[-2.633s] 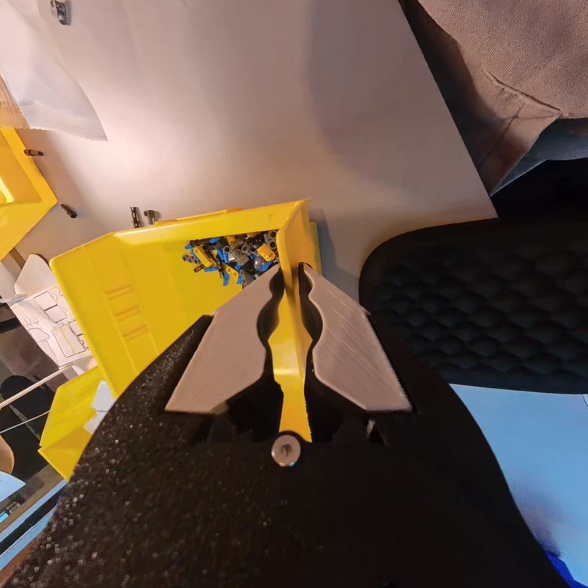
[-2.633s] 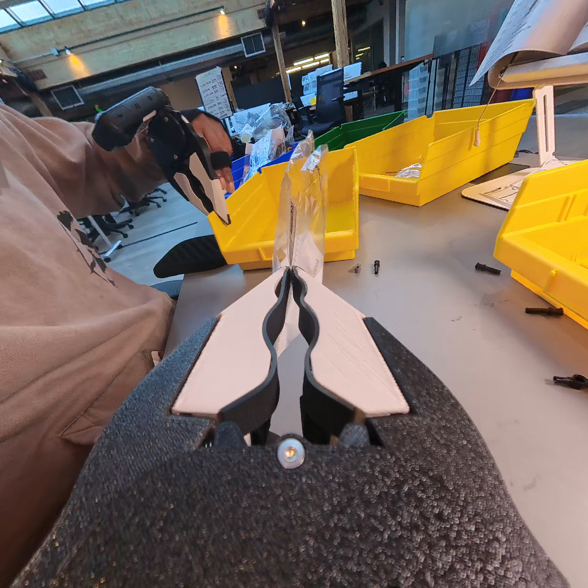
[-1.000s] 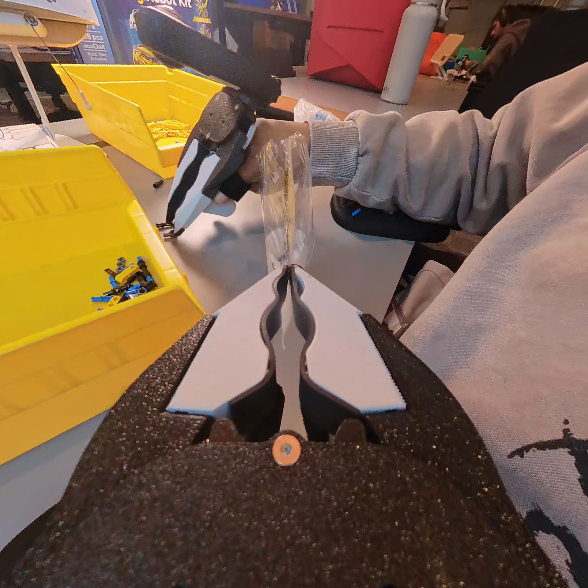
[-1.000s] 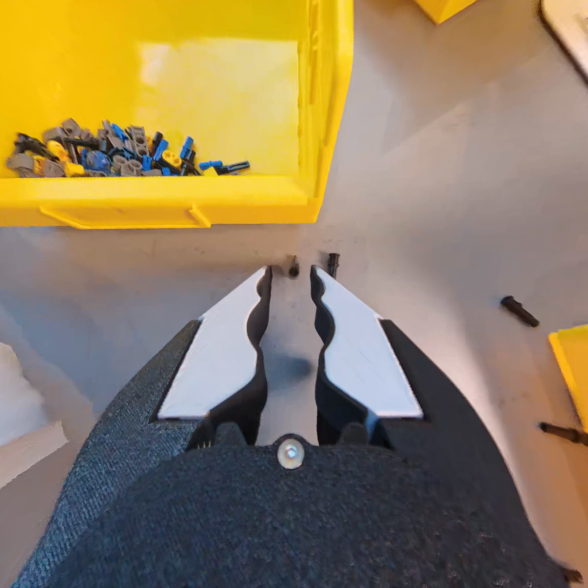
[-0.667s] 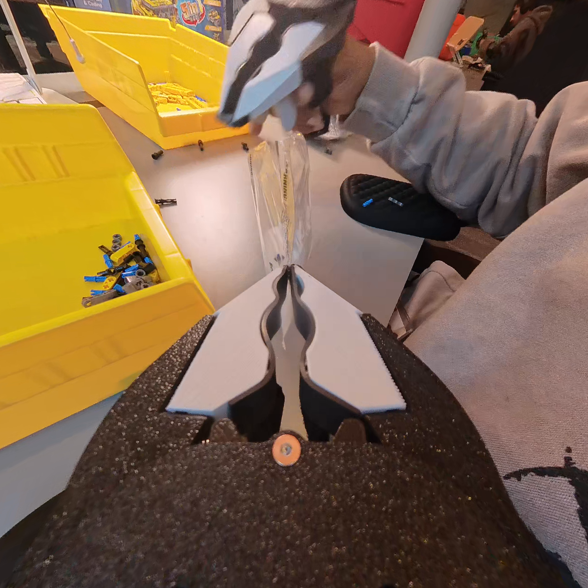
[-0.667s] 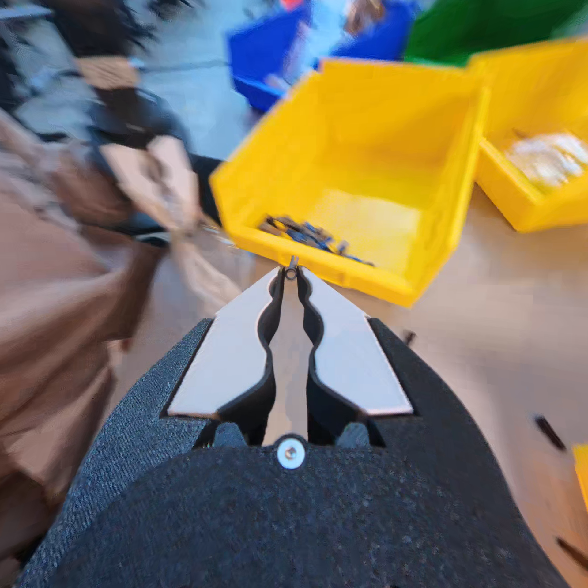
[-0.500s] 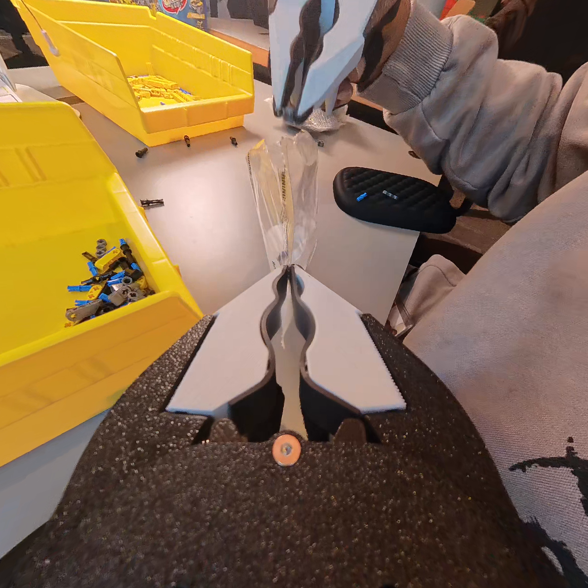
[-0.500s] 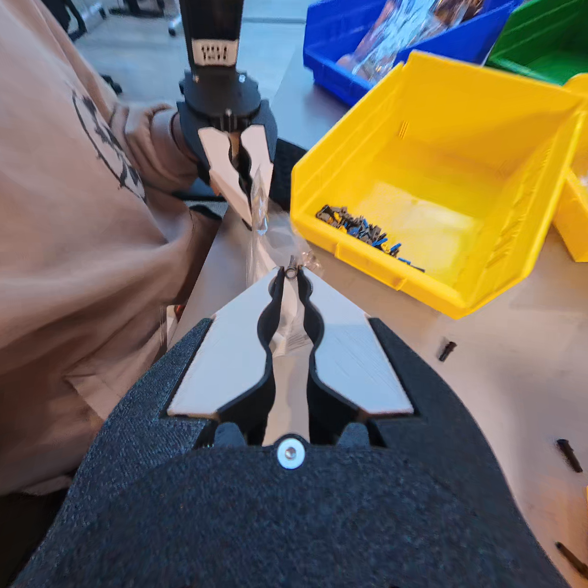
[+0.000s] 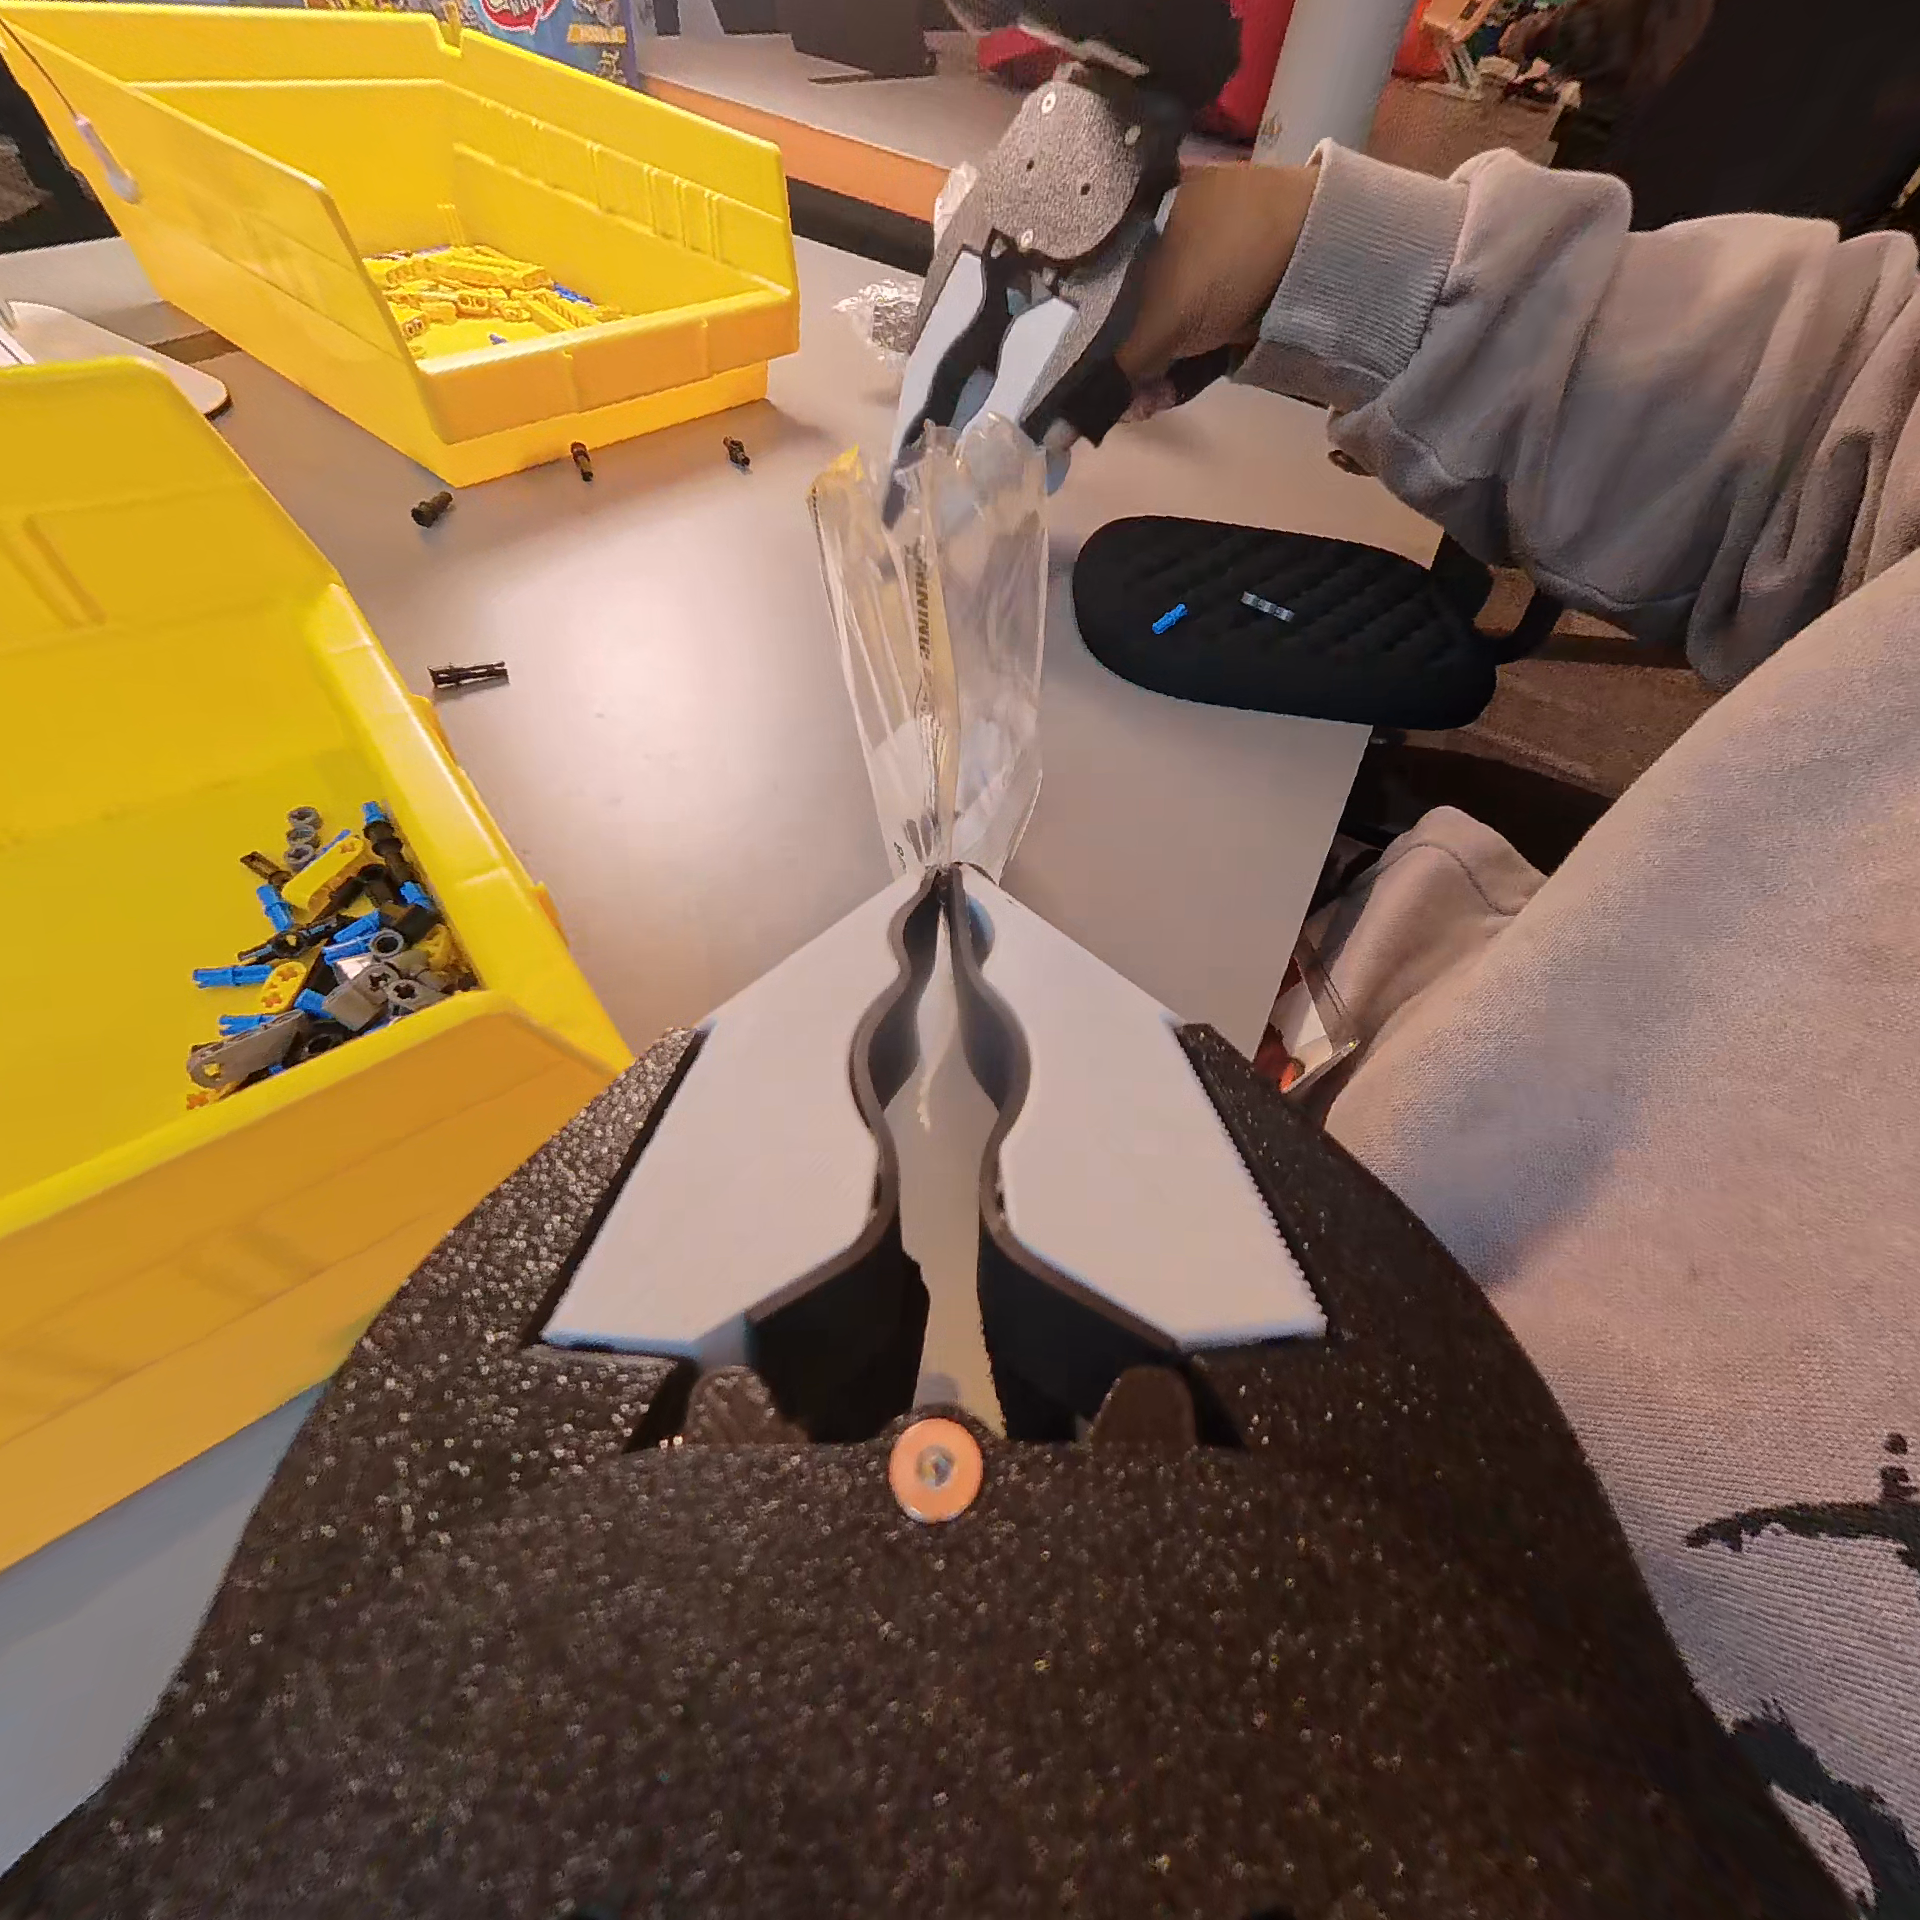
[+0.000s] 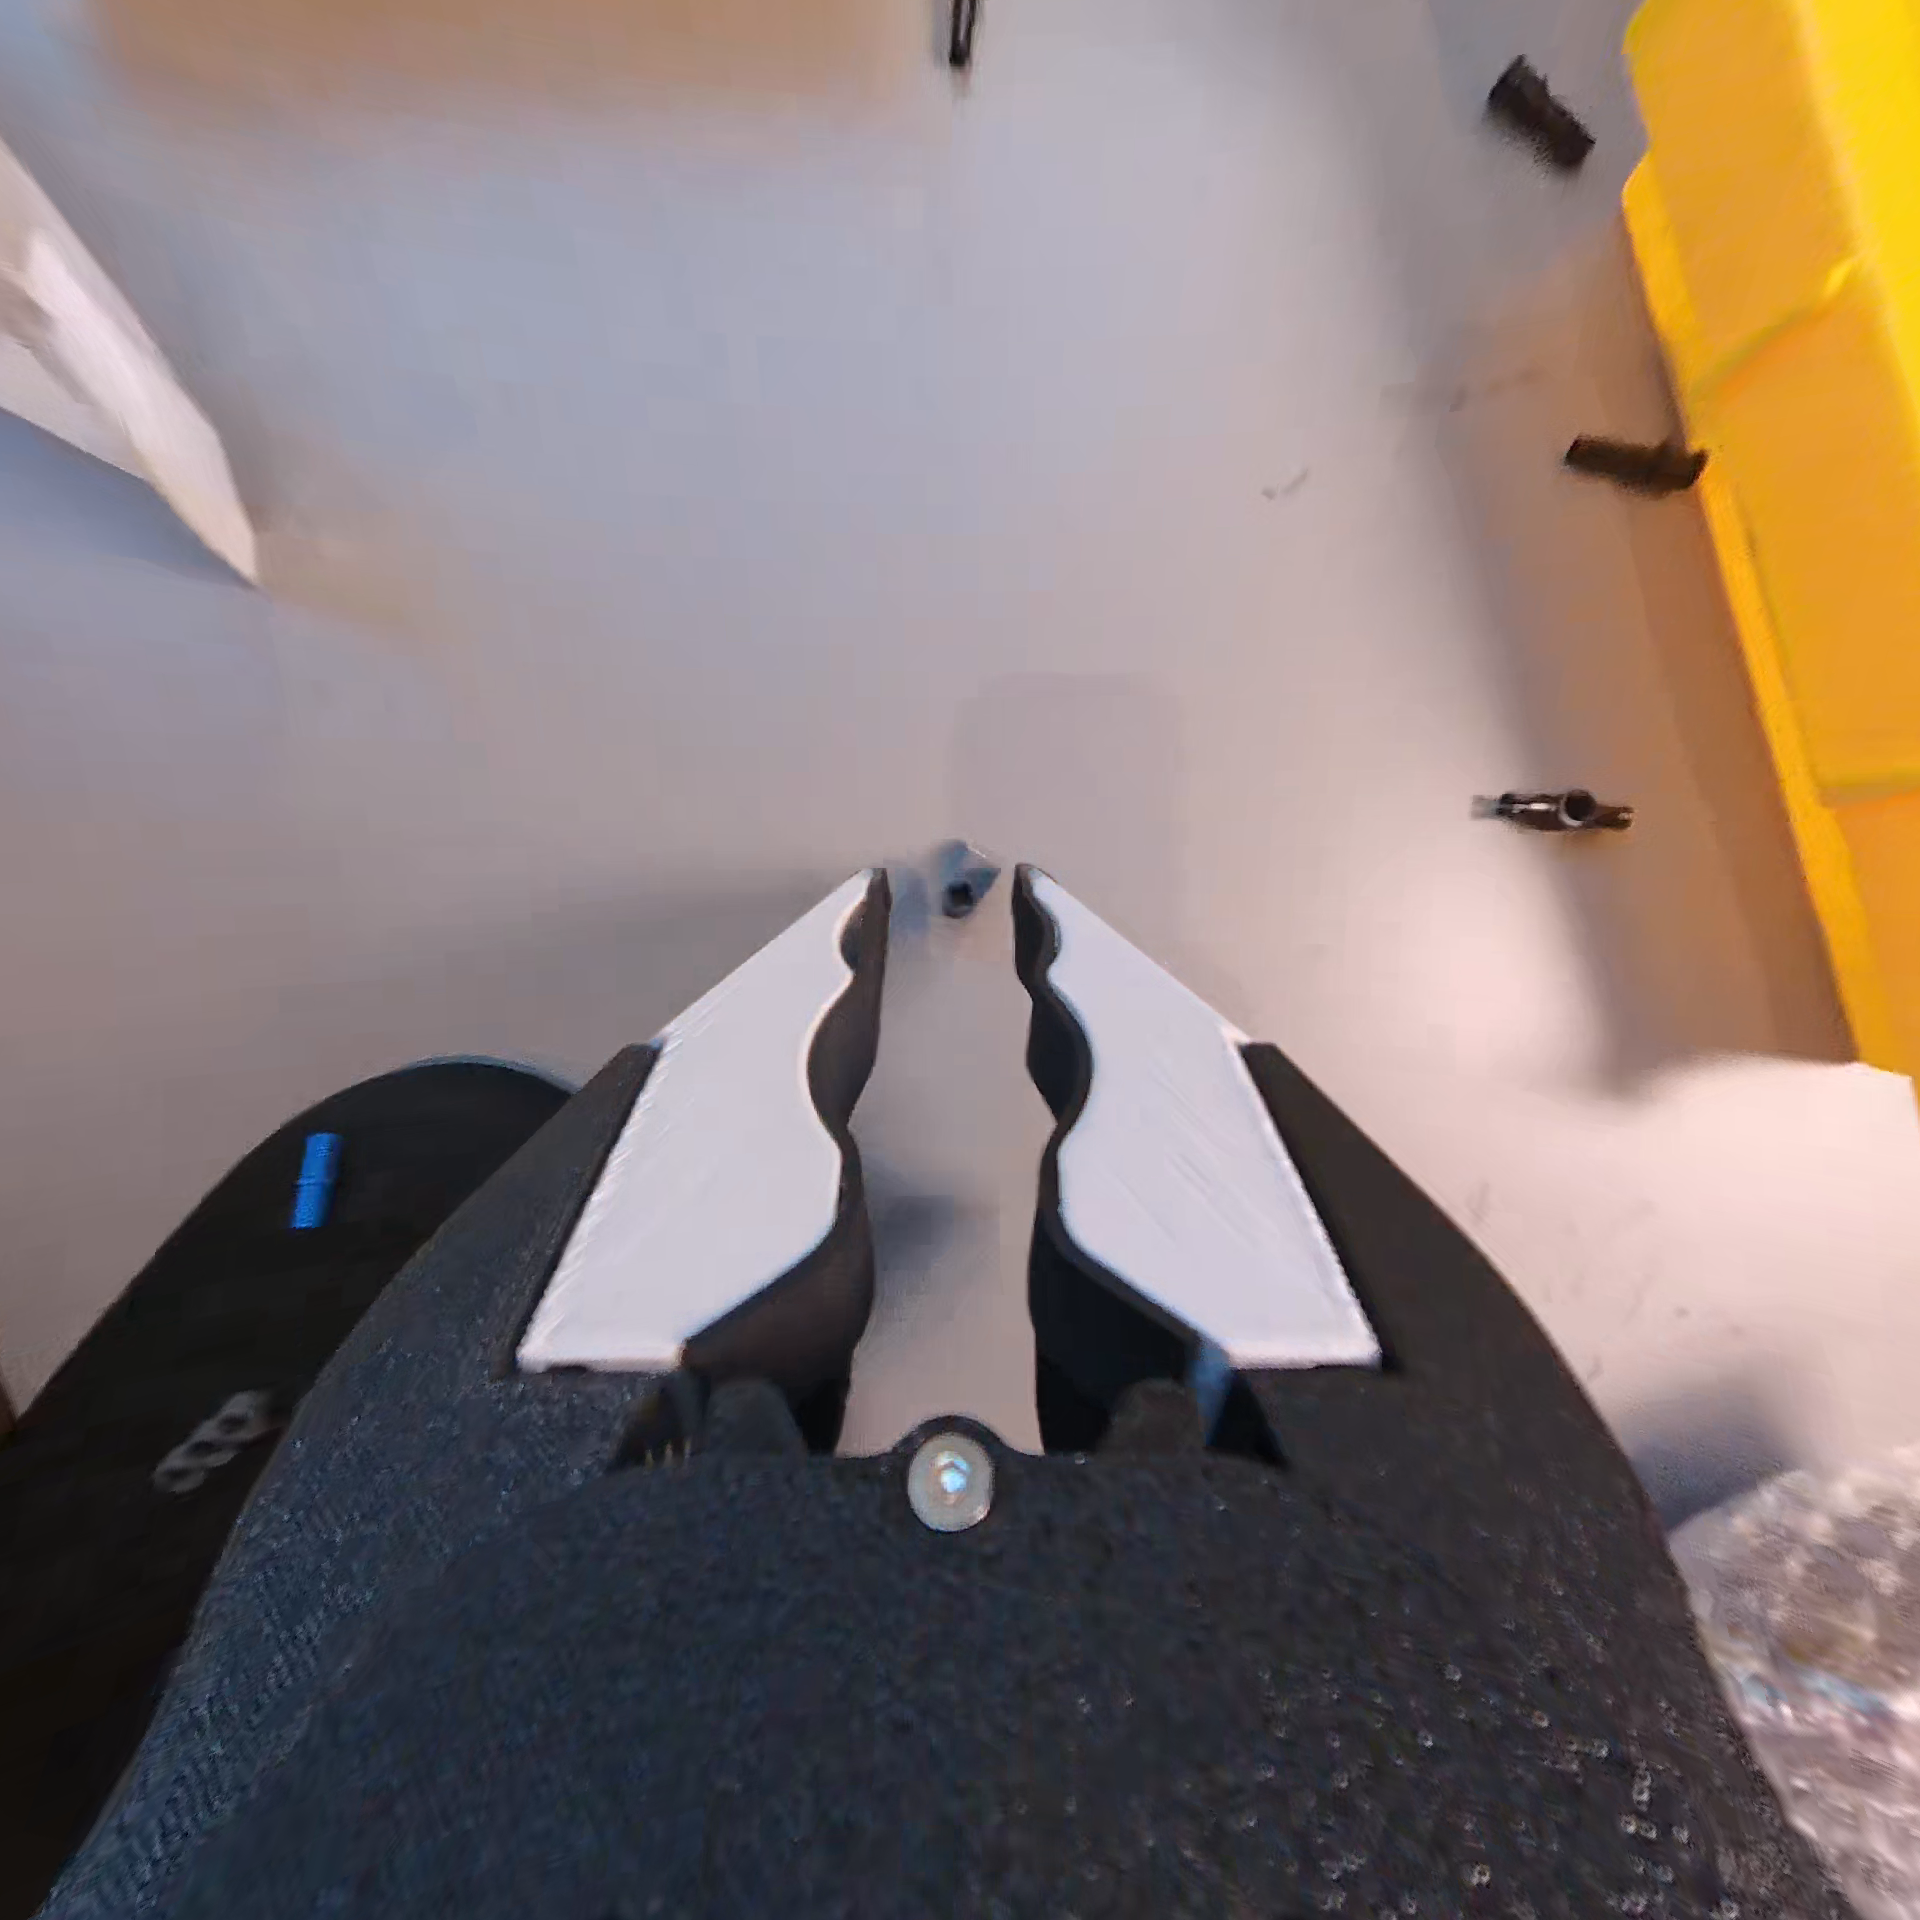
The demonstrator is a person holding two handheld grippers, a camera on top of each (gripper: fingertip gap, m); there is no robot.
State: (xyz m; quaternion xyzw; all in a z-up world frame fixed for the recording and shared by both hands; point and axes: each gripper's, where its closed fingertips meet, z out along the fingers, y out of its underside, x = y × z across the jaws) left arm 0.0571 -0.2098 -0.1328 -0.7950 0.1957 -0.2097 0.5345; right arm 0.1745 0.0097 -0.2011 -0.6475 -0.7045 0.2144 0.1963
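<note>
Since half a second ago the right hand-held gripper [image 10: 948,871] has swung down to the bag's mouth and its fingers, then closed on a small dark part, now stand apart; that part [image 10: 958,885] shows blurred between the tips. Whether it is inside the bag cannot be told.

The bag [image 9: 935,665] is a clear, crinkled plastic sleeve with a printed strip down its middle. It stands upright above the desk [image 9: 665,665], its lower end pinched flat in the left hand-held gripper [image 9: 943,881], whose fingers are pressed together on it. Its top gapes open, and in the left wrist view the right hand-held gripper [image 9: 961,442] points down with its tips at that opening.

Just left of the bag sits a yellow bin [image 9: 312,1164] with a heap of small blue, grey, yellow and black parts [image 9: 332,945] in its near corner. Beyond it a second yellow bin [image 9: 582,343] holds yellow pieces. Loose black pins [image 9: 468,673] lie on the desk between them. To the right, a black armrest [image 9: 1288,623] carries a blue pin [image 9: 1168,619] and a grey piece [image 9: 1265,605]. A grey sleeve [image 9: 1538,343] reaches in from the right.
</note>
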